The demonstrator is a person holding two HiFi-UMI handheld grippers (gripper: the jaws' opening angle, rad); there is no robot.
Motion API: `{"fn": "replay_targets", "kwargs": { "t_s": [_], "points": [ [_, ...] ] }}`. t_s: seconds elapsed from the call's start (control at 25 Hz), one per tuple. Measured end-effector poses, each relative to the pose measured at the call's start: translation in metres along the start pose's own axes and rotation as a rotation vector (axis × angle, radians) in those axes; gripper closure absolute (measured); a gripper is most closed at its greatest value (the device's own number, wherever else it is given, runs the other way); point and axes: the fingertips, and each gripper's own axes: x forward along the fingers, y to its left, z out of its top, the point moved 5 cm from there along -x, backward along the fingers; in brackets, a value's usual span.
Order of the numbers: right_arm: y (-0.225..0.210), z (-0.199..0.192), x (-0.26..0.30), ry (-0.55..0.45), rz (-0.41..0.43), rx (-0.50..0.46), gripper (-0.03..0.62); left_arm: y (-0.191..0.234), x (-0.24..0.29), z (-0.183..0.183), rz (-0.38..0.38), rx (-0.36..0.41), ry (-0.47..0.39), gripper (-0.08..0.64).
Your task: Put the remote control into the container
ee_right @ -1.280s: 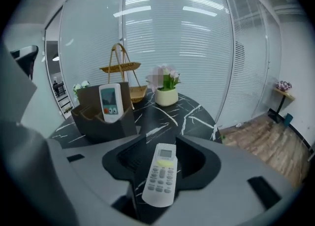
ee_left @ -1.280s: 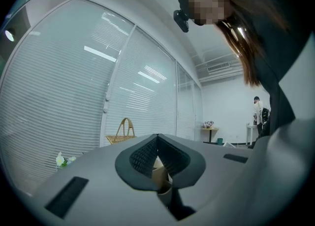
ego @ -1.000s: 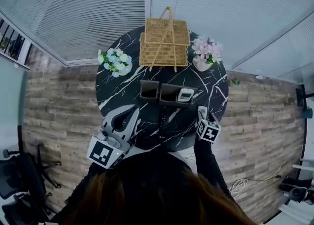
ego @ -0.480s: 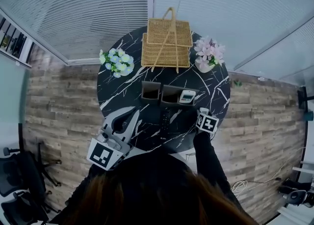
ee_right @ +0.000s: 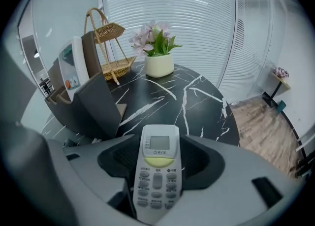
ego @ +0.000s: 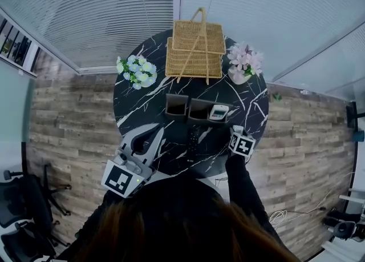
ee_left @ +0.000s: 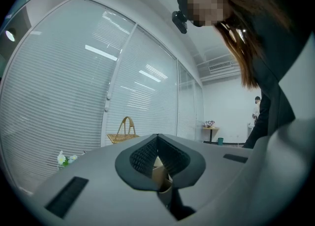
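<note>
**Colleague:** Where is the remote control?

**Me:** The white remote control (ee_right: 157, 176) lies screen up between the jaws of my right claw (ee_right: 158, 141), above the near right part of the black marble table (ego: 142, 104). It is outside the container (ee_right: 93, 102), which stands just to its left in the right gripper view.

**Colleague:** Have you got hold of it?

**Me:** No. Those jaws have just been opening and stand wide on either side of it, not pressing on it. The claw tips steeply down.

**Colleague:** And your other hand?

**Me:** My left claw (ee_left: 157, 135) points level at the table's near left, with its jaws together at the tips.

**Colleague:** Is anything in the container?

**Me:** A second white remote (ego: 218, 112) stands in its rightmost compartment. Beyond the container sits a wicker basket (ego: 197, 49), with blue-white flowers (ego: 136, 71) to its left and a pot of pink flowers (ego: 244, 64) to its right.
</note>
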Motion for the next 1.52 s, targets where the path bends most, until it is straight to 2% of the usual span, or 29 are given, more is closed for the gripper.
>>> {"fn": "replay_targets", "kwargs": {
  "t_s": [0.16,0.28,0.44,0.72,0.84,1.12,1.52],
  "points": [
    [0.009,0.011,-0.017,-0.105,0.056,-0.012,0.334,0.001,-0.001,-0.002,-0.004,-0.007,0.008,0.551],
    [0.022,0.029,-0.047,-0.259,0.121,-0.041,0.334,-0.001,-0.002,-0.006,-0.015,-0.011,0.033,0.552],
    [0.047,0.055,-0.093,-0.435,0.218,-0.06,0.334,-0.001,0.0,-0.005,-0.023,-0.009,0.024,0.551],
    [0.105,0.091,-0.155,-0.639,0.475,-0.021,0.334,-0.002,0.003,0.002,-0.042,-0.006,-0.007,0.552],
    [0.131,0.102,-0.158,-0.693,0.545,-0.01,0.335,-0.002,0.0,-0.003,-0.042,-0.01,0.008,0.551],
    [0.175,0.122,-0.141,-0.775,0.554,-0.04,0.335,0.007,-0.013,-0.004,-0.026,-0.01,0.025,0.551],
    [0.194,0.125,-0.112,-0.779,0.453,-0.061,0.334,0.028,-0.029,-0.008,-0.009,-0.013,0.049,0.551]
  ]
}}
